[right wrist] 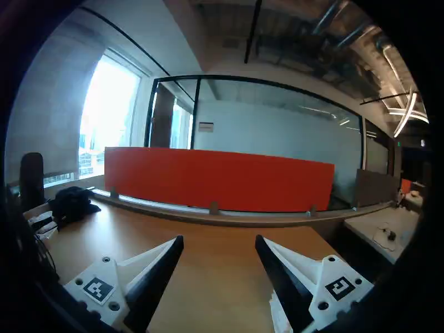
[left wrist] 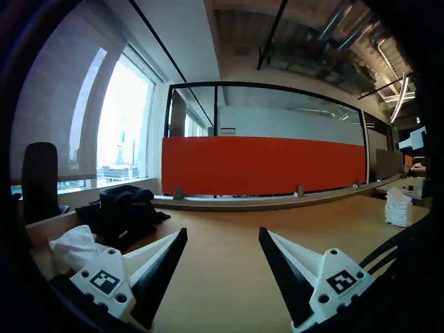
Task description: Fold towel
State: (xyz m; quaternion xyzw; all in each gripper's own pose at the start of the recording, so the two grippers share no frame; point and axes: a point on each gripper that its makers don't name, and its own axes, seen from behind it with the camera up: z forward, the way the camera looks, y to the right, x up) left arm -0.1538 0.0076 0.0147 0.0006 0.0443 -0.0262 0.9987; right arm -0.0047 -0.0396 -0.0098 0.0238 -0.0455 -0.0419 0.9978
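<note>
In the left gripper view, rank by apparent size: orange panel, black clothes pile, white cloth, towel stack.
1. orange panel
2. black clothes pile
3. white cloth
4. towel stack
The towel stack lies farther off than the white cloth, so that last pair may be nearness only.

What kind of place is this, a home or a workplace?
Most likely an open-plan office: a long wooden desk with an orange divider panel along it, a glass partition behind, and a black office chair by the large window.
</note>
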